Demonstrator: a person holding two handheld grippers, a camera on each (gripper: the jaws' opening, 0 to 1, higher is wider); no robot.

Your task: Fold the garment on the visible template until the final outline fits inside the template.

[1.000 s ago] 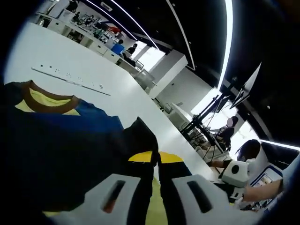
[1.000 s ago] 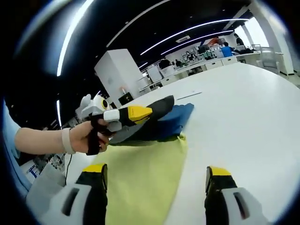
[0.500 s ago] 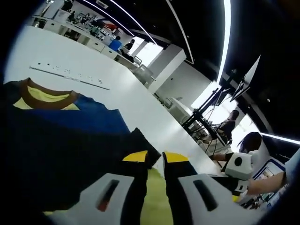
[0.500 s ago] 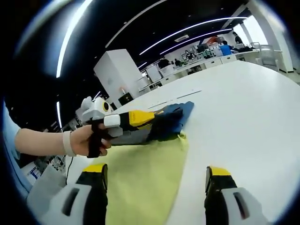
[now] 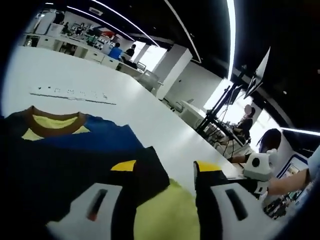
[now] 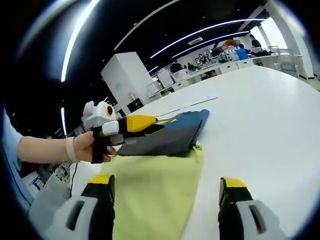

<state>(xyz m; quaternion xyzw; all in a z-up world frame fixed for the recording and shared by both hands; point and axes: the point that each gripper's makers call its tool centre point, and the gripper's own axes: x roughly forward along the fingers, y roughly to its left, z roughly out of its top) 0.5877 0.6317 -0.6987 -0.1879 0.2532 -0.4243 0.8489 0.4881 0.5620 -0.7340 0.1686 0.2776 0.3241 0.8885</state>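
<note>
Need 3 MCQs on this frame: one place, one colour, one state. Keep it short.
1. The blue garment lies:
A. on the white table
B. on a chair
C. on the floor

2. The sheet next to the garment is:
A. red
B. yellow-green
C. grey

3. The left claw is:
A. open
B. shut on the sheet
C. shut on a ruler

Answers:
1 A, it lies flat on the tabletop.
2 B, right gripper view shows that colour.
3 A, left gripper view shows its jaws spread apart.
</note>
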